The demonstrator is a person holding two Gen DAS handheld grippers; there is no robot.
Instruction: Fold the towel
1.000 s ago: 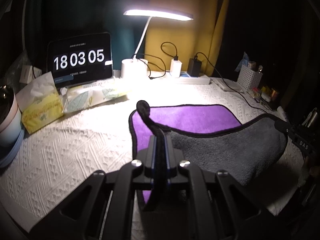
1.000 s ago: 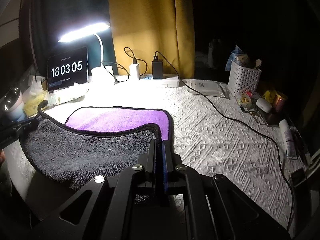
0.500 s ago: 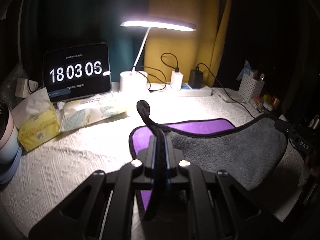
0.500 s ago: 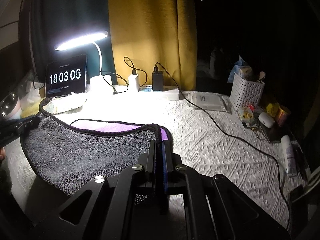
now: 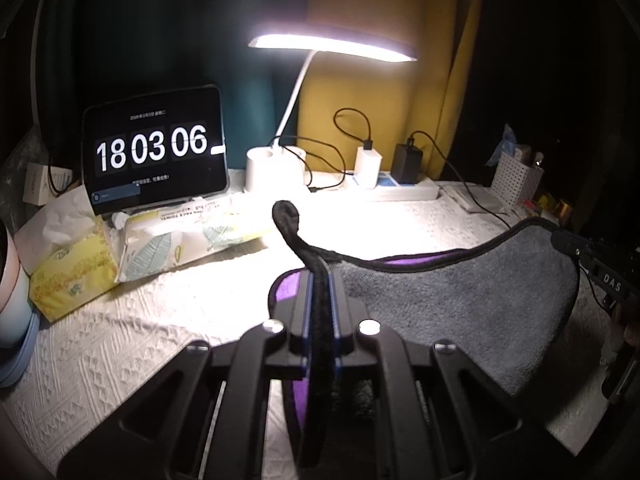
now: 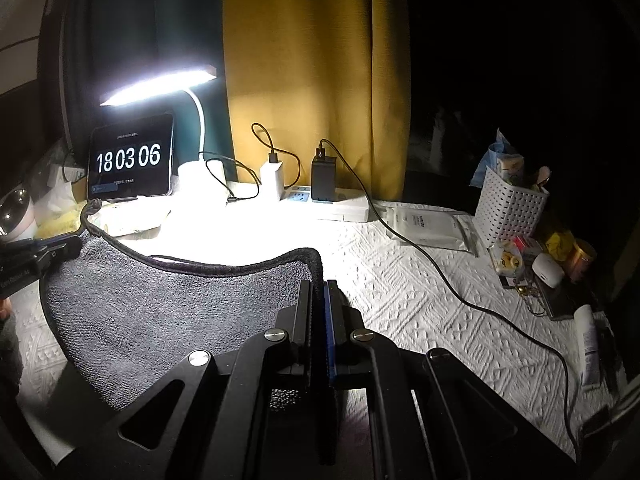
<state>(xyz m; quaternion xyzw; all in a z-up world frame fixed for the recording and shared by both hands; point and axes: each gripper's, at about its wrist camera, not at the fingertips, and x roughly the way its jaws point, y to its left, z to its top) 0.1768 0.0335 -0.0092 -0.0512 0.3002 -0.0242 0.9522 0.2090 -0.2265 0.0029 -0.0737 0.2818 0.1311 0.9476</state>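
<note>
Pinching the towel's (image 5: 460, 304) black-trimmed edge, the left gripper (image 5: 320, 304) is closed on one corner, the hanging loop (image 5: 286, 216) sticking up just ahead of its tips. The right gripper (image 6: 319, 300) is likewise clamped on the other corner. Between them the grey side sags toward the counter (image 6: 420, 312), with a purple strip showing beyond the hem in the left view. Ahead of both grippers stand the lit desk lamp (image 5: 332, 42) and the tablet clock (image 5: 154, 152) reading 18 03 06.

Lamp base (image 5: 275, 170), tablet (image 5: 154, 156), tissue packs (image 5: 188, 236) block far edge; tablecloth (image 6: 420, 304) open rightward.
</note>
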